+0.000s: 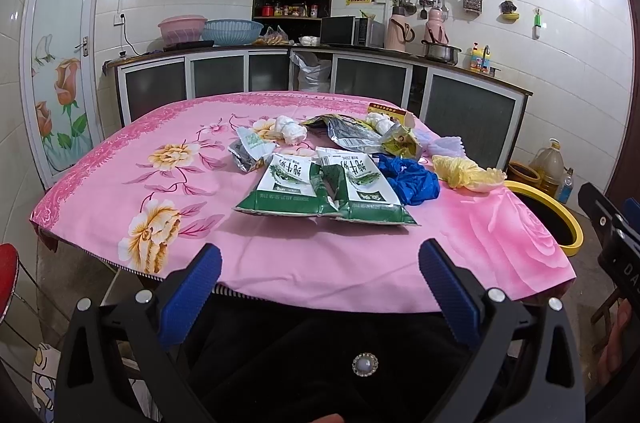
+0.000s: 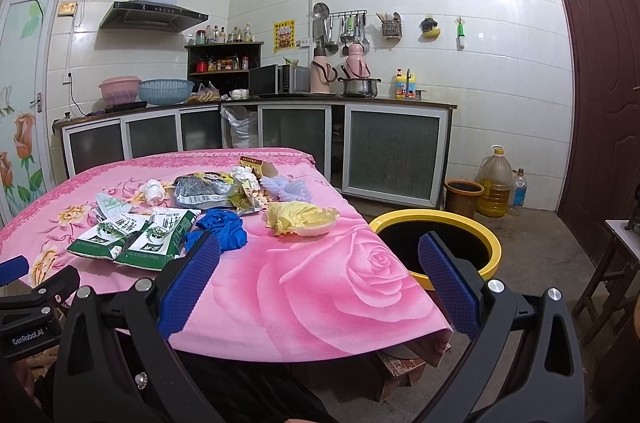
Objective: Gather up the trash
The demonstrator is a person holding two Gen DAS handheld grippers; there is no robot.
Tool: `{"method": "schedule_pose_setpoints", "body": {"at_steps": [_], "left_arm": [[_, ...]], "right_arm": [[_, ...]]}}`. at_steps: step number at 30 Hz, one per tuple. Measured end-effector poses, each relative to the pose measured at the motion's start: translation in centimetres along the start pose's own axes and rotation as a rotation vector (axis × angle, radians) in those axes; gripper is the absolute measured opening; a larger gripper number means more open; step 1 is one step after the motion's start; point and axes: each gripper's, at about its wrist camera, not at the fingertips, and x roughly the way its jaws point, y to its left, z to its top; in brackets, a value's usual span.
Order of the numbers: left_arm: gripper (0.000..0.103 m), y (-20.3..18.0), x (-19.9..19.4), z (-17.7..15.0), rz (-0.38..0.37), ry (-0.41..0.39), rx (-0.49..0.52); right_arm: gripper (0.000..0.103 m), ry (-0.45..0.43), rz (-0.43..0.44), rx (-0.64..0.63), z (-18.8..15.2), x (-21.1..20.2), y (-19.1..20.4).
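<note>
Trash lies in a heap on the pink floral tablecloth [image 1: 280, 263]: two flattened green-and-white cartons [image 1: 324, 189], a crumpled blue bag [image 1: 408, 179], a yellow wrapper [image 1: 464, 173], a silver foil pack [image 1: 348, 135] and white paper wads [image 1: 290, 131]. A yellow-rimmed black bin [image 2: 480, 235] stands on the floor off the table's right corner. My left gripper [image 1: 320, 263] hangs open at the near table edge, short of the cartons [image 2: 132, 239]. My right gripper [image 2: 320, 255] is open too, over the near right corner, with the blue bag [image 2: 220, 227] just beyond its left finger.
Kitchen counters with glass-front cabinets [image 2: 392, 151] run along the back walls. An oil jug [image 2: 496, 183], a bottle and a brown pot [image 2: 464, 195] stand on the floor near a dark red door [image 2: 600, 83]. A wooden stool [image 2: 608, 279] sits at the right.
</note>
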Motion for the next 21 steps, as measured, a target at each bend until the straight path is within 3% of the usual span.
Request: {"method": "schedule_pose_setpoints", "body": {"at_steps": [21], "left_arm": [[0.095,0.11,-0.05,-0.23,-0.001,0.003,0.001]], "right_arm": [[0.096,0.0,0.001,0.002,-0.04,0.02,-0.03]]}}
